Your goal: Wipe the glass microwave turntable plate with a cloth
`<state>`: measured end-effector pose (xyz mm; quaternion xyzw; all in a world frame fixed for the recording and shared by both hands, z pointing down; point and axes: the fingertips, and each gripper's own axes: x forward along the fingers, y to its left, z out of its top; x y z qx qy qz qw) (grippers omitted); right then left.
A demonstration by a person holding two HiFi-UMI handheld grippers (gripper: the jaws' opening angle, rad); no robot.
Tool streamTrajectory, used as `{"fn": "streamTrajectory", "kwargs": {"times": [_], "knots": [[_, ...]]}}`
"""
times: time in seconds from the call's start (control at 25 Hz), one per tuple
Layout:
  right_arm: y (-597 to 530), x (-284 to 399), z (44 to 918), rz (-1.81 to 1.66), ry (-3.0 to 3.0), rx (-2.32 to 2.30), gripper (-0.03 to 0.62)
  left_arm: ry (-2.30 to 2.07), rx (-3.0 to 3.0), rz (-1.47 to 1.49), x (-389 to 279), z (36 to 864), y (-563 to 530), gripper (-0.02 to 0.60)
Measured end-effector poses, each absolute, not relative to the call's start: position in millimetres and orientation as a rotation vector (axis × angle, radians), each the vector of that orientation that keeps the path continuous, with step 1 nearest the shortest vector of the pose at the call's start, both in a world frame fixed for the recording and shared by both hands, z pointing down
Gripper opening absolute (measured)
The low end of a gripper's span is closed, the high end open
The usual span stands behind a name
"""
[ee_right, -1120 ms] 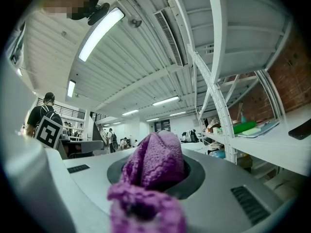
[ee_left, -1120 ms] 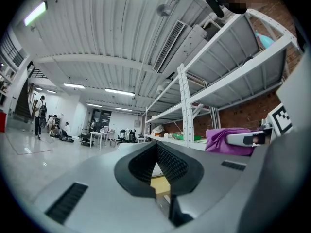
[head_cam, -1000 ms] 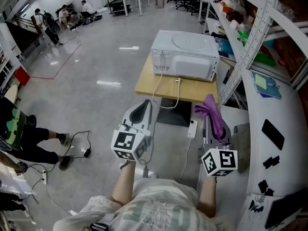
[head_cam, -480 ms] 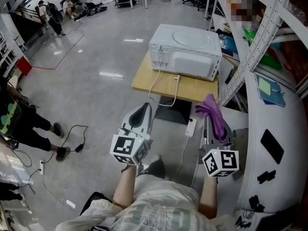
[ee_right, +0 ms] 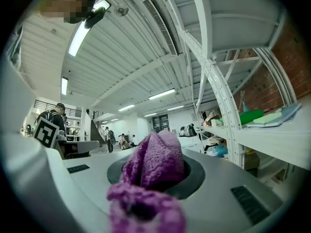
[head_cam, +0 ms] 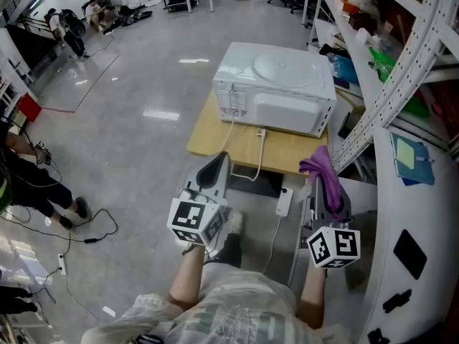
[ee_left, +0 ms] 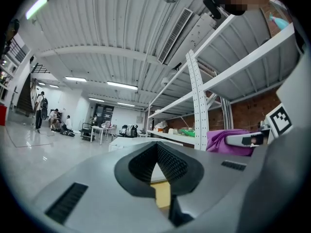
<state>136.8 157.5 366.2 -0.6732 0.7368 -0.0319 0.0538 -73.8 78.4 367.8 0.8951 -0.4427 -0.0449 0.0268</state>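
A white microwave stands on a small wooden table ahead, its back toward me. On its top lies a round pale disc that looks like the glass turntable plate. My left gripper hovers short of the table's near edge, its jaws closed with nothing between them. My right gripper is shut on a purple knitted cloth, which bulges out of the jaws and droops toward the camera. The same cloth shows at the right of the left gripper view.
A white perforated metal shelf rack with assorted items runs along the right. A white cable and power strip hang below the table. A person stands at the far left near floor cables; more people sit far back.
The microwave and table have come closer and sit lower in the head view. Both grippers keep their pose, the right one still holding the cloth.
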Motion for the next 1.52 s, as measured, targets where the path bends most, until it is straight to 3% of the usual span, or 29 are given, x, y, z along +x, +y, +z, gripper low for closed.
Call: {"fn": "streamTrajectory", "kwargs": {"times": [0.64, 1.52], "knots": [[-97, 110, 331, -0.045, 2.296, -1.99, 0.058, -1.161, 2.748, -0.231, -54, 346, -170, 0.002], [-175, 186, 350, -0.188, 2.411, -1.89, 0.058, -1.159, 2.641, 0.108, 63, 389, -233, 0.002]]}}
